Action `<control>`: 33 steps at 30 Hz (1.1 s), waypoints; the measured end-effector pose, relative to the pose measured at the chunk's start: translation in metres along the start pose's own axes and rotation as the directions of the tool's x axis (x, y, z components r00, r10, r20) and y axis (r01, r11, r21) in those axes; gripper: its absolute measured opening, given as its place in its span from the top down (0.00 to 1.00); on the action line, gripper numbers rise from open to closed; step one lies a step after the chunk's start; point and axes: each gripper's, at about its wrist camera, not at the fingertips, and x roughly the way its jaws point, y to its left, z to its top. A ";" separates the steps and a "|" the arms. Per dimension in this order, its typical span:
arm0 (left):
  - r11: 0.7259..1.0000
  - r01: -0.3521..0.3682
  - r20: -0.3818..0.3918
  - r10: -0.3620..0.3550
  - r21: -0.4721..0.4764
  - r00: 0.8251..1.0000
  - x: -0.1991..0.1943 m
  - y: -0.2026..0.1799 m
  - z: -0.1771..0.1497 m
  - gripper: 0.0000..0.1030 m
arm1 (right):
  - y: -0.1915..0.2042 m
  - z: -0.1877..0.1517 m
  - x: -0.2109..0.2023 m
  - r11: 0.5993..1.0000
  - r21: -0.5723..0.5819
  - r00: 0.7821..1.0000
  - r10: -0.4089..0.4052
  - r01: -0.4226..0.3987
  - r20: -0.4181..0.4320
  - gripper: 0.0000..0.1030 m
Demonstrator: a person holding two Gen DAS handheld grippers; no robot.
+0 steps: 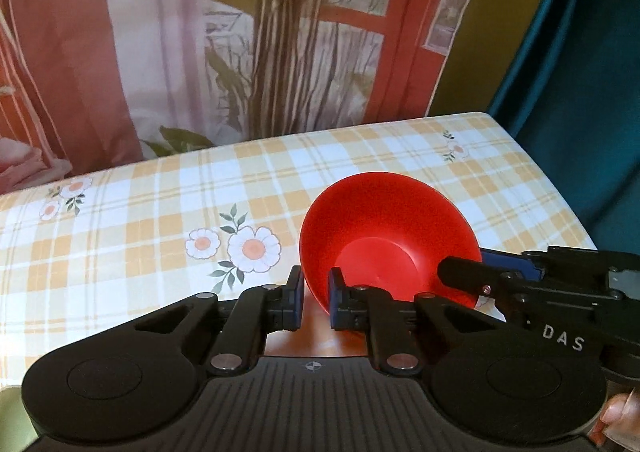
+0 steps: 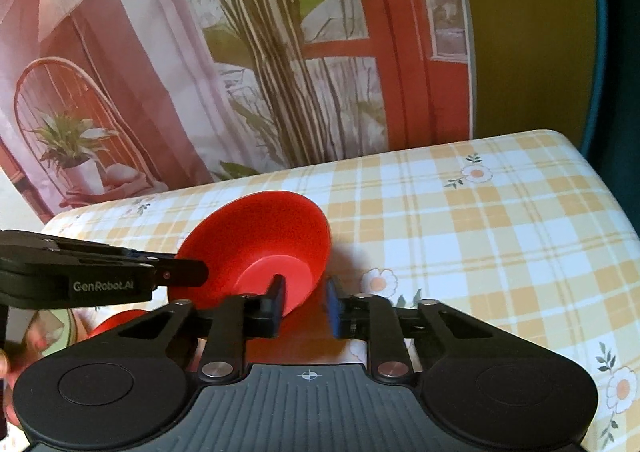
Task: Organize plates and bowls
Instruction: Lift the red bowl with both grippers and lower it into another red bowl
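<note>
A red bowl [image 1: 384, 236] is held tilted above the checked tablecloth, gripped on two sides of its rim. My left gripper [image 1: 316, 292] is shut on the near rim, one pad inside and one outside. My right gripper [image 2: 306, 302] is shut on the opposite rim of the same red bowl [image 2: 256, 244]. In the left wrist view the right gripper [image 1: 460, 272] reaches in from the right. In the right wrist view the left gripper [image 2: 192, 272] reaches in from the left. Another red dish [image 2: 116, 322] shows partly below the bowl.
The table [image 1: 160, 212] has a yellow checked cloth with flowers. A printed backdrop [image 1: 240, 32] hangs behind its far edge. A pale green item [image 2: 60, 332] lies at the lower left beside the red dish. A dark teal curtain [image 1: 580, 92] stands to the right.
</note>
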 end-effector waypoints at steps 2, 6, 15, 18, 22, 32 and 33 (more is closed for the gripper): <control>1.000 -0.001 0.005 0.001 -0.003 1.000 -0.002 -0.001 0.000 0.87 | 0.001 0.002 -0.002 1.000 0.002 1.000 0.000 0.000 0.011 0.84; 1.000 -0.001 0.037 0.001 0.001 0.999 -0.015 -0.003 0.003 0.87 | 0.003 0.006 -0.007 1.000 0.001 0.999 -0.002 0.002 0.032 0.84; 1.000 -0.010 0.110 0.008 0.018 0.994 -0.052 -0.010 0.008 0.87 | 0.019 0.019 -0.032 1.000 -0.029 0.997 0.000 0.002 0.076 0.84; 1.000 -0.013 0.129 0.010 0.017 0.992 -0.067 -0.010 0.007 0.87 | 0.027 0.021 -0.041 0.999 -0.042 0.996 0.009 -0.005 0.085 0.84; 1.000 -0.018 0.153 0.016 0.012 0.988 -0.088 -0.008 0.004 0.86 | 0.040 0.022 -0.054 0.998 -0.059 0.995 0.020 -0.015 0.099 0.84; 1.000 -0.026 0.205 0.023 0.011 0.979 -0.133 -0.004 -0.014 0.86 | 0.067 0.018 -0.081 0.995 -0.090 0.992 0.046 -0.035 0.115 0.84; 1.000 -0.027 0.208 0.024 0.010 0.978 -0.136 -0.003 -0.016 0.86 | 0.069 0.016 -0.083 0.995 -0.093 0.992 0.047 -0.036 0.115 0.84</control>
